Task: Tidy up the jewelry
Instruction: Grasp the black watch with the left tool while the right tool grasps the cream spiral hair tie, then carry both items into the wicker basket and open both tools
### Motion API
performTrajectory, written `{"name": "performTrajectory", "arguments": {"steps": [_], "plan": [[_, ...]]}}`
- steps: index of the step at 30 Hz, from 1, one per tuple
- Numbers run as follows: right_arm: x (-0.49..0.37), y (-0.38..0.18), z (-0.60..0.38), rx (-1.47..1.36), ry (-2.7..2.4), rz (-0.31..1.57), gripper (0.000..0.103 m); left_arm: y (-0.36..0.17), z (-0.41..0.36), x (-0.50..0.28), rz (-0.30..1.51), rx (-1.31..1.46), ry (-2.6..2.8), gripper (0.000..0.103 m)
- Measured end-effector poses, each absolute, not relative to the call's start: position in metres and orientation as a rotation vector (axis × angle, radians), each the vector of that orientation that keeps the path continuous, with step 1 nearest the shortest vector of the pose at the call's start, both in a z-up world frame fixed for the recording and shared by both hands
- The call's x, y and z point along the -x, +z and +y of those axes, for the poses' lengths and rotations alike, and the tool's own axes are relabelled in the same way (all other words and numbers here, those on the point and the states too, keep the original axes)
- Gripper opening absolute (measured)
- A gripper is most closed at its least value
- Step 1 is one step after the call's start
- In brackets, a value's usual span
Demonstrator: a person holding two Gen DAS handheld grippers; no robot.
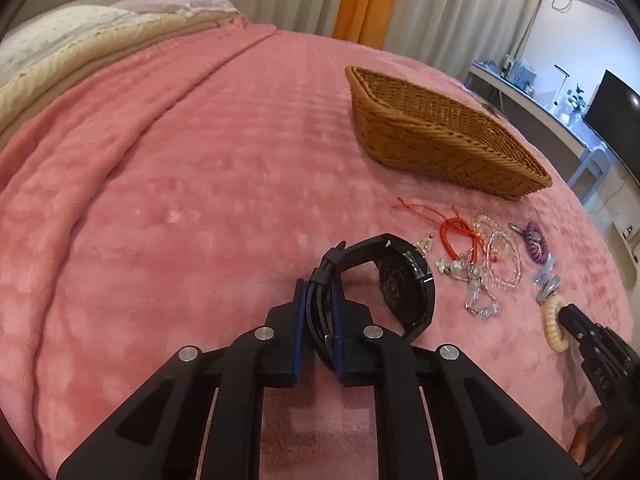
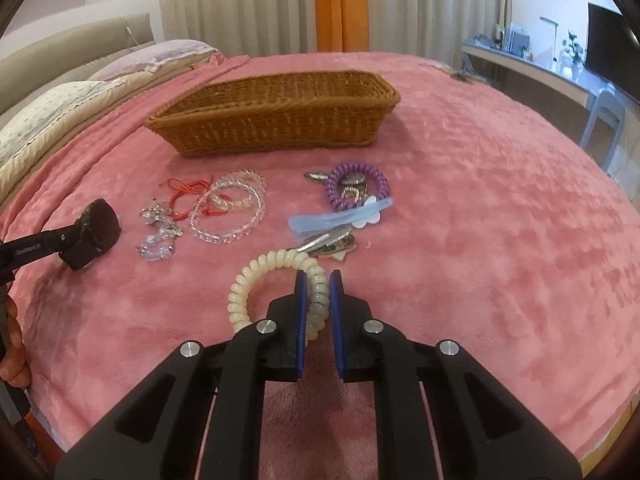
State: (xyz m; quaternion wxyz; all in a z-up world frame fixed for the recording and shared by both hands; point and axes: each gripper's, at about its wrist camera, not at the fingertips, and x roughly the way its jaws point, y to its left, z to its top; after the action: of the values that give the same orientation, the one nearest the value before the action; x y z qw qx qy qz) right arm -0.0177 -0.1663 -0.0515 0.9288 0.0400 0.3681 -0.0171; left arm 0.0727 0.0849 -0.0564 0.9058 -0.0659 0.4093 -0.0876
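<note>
My left gripper [image 1: 319,286] is shut on the strap of a black wristwatch [image 1: 404,280], just above the pink blanket; the watch also shows in the right wrist view [image 2: 98,232]. My right gripper [image 2: 318,280] is shut on a cream spiral hair tie [image 2: 256,276], which also shows in the left wrist view [image 1: 554,320]. An empty wicker basket [image 2: 276,120] stands beyond the jewelry, and shows in the left wrist view [image 1: 440,140]. On the blanket lie a red cord bracelet [image 2: 188,194], pink bead bracelets [image 2: 230,210], a crystal bracelet [image 2: 158,232], a purple spiral tie [image 2: 356,186] and a blue clip [image 2: 340,218].
A silver clip [image 2: 332,244] lies just past the cream tie. Pillows [image 2: 52,116] lie at the bed's left. A desk with a monitor [image 2: 612,48] stands at the right, beyond the bed edge. The pink blanket [image 1: 180,184] stretches to the left of the jewelry.
</note>
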Motion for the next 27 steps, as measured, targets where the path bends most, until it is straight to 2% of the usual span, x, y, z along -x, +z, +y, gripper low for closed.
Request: {"name": "performTrajectory", "arguments": {"steps": [6,13,20,27], "plan": [[0.029,-0.03,-0.167,-0.09,-0.006,0.688,0.009,-0.034,0.081,-0.06,0.734,0.168,-0.222,0.009],[0.02,0.034,-0.172,-0.075,0.032,0.573,0.009,0.02,0.06,-0.052,0.612,0.143,-0.269,0.009],[-0.05,0.084,-0.174,-0.009,0.028,0.488,0.009,0.069,0.021,-0.105,0.544,0.128,-0.287,0.009],[-0.147,0.068,-0.178,-0.02,0.021,0.559,0.009,0.051,-0.015,-0.186,0.582,0.115,-0.288,0.009]]}}
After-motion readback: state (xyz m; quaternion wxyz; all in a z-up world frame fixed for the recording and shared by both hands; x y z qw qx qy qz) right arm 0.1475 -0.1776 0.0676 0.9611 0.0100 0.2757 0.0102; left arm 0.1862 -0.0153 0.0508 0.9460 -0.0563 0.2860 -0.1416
